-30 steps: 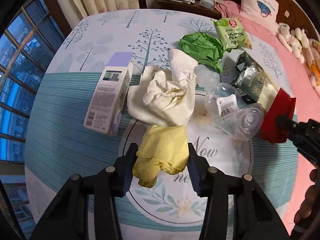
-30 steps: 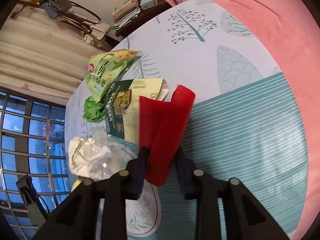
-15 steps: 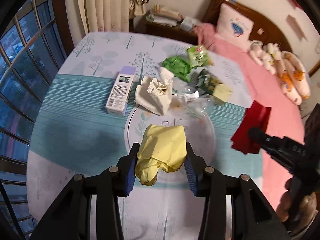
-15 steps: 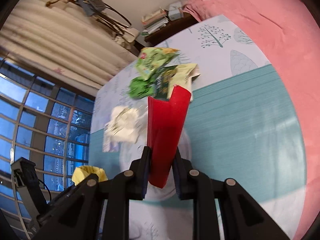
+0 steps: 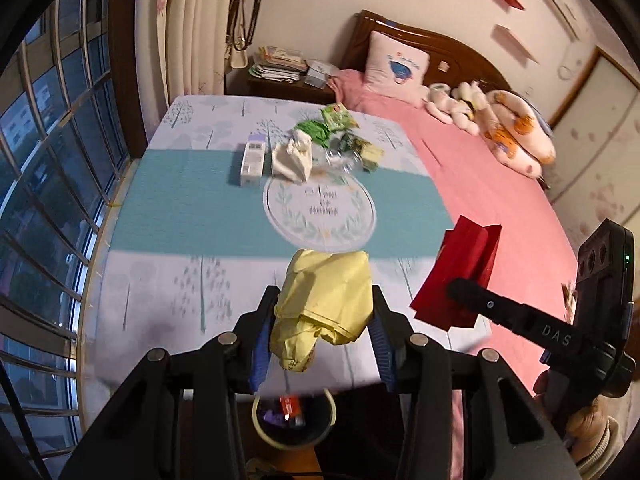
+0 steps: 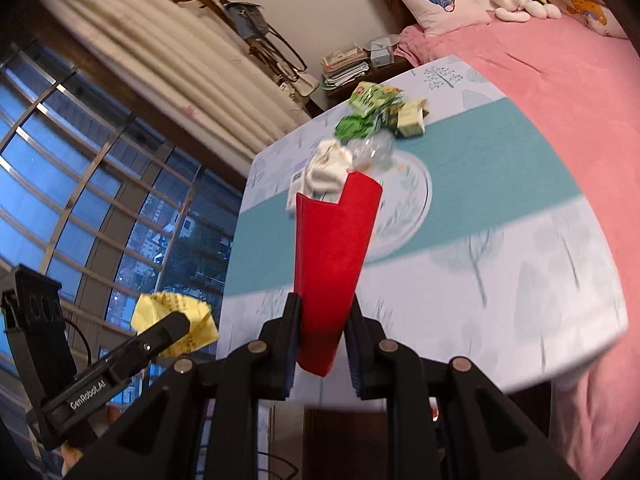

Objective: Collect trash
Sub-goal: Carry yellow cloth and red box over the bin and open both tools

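My left gripper (image 5: 323, 316) is shut on a crumpled yellow wrapper (image 5: 326, 304), held in the air above the table's near edge. My right gripper (image 6: 322, 326) is shut on a folded red paper (image 6: 334, 256), also lifted off the table. The red paper shows at the right of the left wrist view (image 5: 460, 276); the yellow wrapper shows at the lower left of the right wrist view (image 6: 172, 318). A round bin (image 5: 294, 418) with some trash inside sits below the table edge, under the left gripper. More trash lies far across the table: a crumpled white paper (image 5: 292, 158), a carton (image 5: 253, 159), green wrappers (image 5: 316, 130).
The table (image 5: 192, 208) has a teal-striped cloth with a round print. A window with bars (image 5: 44, 160) is on the left. A bed with a pink cover (image 5: 492, 184) lies on the right, with a nightstand (image 5: 280, 76) behind the table.
Both grippers have pulled back and up from the trash pile with the yellow wrapper and red paper. The table's near edge and the bin below have come into view.
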### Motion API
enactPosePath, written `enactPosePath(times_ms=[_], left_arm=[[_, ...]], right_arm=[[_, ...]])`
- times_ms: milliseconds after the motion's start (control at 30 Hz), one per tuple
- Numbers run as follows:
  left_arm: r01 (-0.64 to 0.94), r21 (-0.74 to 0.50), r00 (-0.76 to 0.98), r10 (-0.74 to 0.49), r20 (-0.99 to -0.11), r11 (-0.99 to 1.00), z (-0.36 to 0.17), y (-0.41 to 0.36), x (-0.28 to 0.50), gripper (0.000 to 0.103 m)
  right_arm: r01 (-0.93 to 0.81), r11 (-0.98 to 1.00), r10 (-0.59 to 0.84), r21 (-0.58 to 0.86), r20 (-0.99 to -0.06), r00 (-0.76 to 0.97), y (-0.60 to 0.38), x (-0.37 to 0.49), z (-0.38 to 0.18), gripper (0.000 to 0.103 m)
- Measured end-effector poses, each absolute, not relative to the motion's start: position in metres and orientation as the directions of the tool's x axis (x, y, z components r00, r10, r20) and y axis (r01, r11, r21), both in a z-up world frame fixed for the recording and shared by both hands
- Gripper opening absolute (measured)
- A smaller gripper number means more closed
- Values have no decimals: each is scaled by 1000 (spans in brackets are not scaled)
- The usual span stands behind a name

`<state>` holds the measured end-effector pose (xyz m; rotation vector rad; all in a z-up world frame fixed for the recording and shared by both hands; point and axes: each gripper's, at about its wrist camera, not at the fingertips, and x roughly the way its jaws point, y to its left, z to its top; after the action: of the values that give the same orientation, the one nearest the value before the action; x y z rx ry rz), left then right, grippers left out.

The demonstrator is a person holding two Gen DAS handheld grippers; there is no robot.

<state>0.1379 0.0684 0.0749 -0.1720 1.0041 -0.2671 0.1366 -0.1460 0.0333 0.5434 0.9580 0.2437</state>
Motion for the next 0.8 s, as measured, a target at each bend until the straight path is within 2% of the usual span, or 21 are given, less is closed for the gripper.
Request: enactPosePath(times_ms=[233,433,633,800], left_arm=[[197,-275,456,-336,-824,941,60,82,71,41],[216,-262,374,-327,-868,941,23,72,39,41],[200,-245,284,-295,-912,949,-44,53,23,41],[179,-208,197,-243,-950,961,-136,35,18,41]], right_arm=[[34,859,417,511,-736,534,-109,53,24,21],[68,876,399,478,-796,454,-106,9,-7,21],[99,905,356,415,-862,361,-109,-7,-63,21],[109,925,323,364,-904,281,-110,-14,-145,21]])
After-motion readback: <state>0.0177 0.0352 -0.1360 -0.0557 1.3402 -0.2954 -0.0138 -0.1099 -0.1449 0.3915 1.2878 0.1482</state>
